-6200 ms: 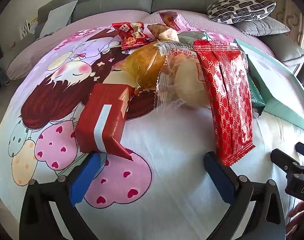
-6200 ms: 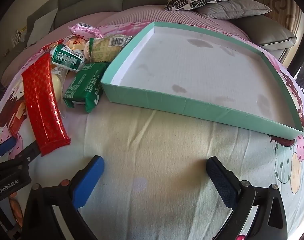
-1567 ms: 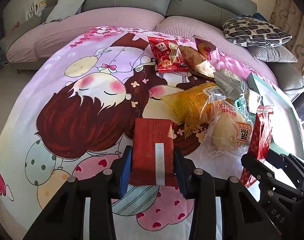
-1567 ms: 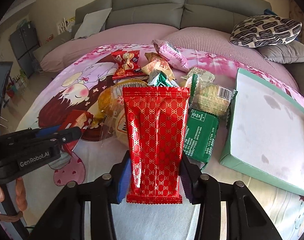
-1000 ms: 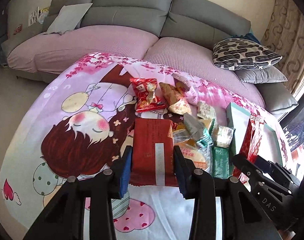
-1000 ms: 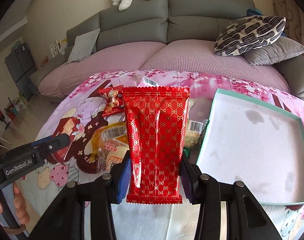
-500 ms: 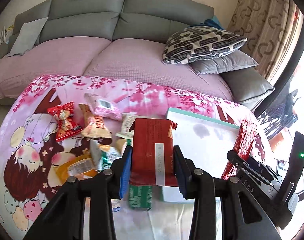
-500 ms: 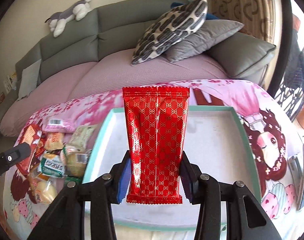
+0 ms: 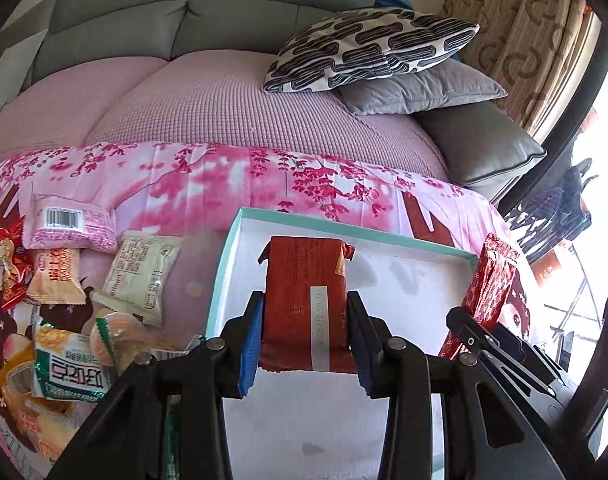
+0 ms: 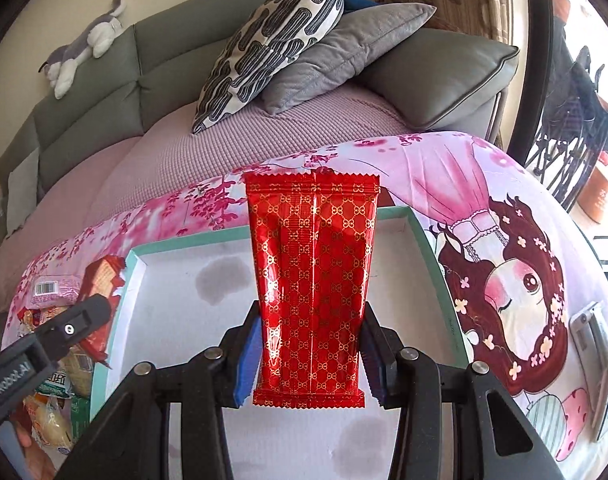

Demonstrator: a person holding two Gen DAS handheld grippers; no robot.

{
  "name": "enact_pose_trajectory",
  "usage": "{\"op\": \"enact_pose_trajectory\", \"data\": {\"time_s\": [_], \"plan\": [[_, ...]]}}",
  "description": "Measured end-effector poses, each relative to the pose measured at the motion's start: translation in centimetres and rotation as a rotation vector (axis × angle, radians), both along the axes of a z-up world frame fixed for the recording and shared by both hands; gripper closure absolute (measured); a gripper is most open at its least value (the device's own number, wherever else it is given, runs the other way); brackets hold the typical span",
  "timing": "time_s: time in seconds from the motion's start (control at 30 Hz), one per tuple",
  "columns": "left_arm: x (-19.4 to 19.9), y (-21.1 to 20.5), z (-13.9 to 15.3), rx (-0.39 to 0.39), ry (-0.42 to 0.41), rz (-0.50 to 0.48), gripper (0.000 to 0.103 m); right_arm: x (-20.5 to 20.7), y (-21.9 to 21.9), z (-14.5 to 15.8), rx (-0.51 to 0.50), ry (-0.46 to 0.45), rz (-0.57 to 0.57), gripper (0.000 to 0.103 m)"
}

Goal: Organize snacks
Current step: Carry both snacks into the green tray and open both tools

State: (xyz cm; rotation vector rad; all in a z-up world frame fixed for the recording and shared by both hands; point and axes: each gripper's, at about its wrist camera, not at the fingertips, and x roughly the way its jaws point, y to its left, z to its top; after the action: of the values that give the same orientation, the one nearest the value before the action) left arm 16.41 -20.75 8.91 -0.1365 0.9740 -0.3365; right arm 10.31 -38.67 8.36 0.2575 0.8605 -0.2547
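We see the dark red packet [image 9: 305, 304] pinched between the blue pads of the left gripper [image 9: 305, 344], at the centre of the left view, above the white floor of the teal tray [image 9: 220, 280]. The right gripper [image 10: 308, 354] clamps the long red packet [image 10: 311, 280] – gold-patterned, upright – mid-frame over the same tray (its far rim shows behind). More snacks [image 9: 140, 276] lie on the pink cartoon blanket [image 9: 224, 176] at left – beyond it, cushions.
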Motion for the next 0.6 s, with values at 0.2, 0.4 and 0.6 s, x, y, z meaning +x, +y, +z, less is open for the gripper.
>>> {"op": "enact_pose_trajectory", "data": {"time_s": [0.2, 0.4, 0.6], "plan": [[2.0, -1.4, -2.3, 0.018, 0.026, 0.001, 0.062, 1.6, -1.8, -1.8, 0.042, 0.059, -0.023, 0.055], [2.9, -2.6, -3.4, 0.035, 0.018, -0.023, 0.062, 2.5, -3.9, -2.8, 0.07, 0.097, -0.068, 0.054], [3.0, -2.9, -3.1, 0.055, 0.02, -0.035, 0.061, 2.6, -4.9, -2.9, 0.066, 0.108, -0.104, 0.054]]}}
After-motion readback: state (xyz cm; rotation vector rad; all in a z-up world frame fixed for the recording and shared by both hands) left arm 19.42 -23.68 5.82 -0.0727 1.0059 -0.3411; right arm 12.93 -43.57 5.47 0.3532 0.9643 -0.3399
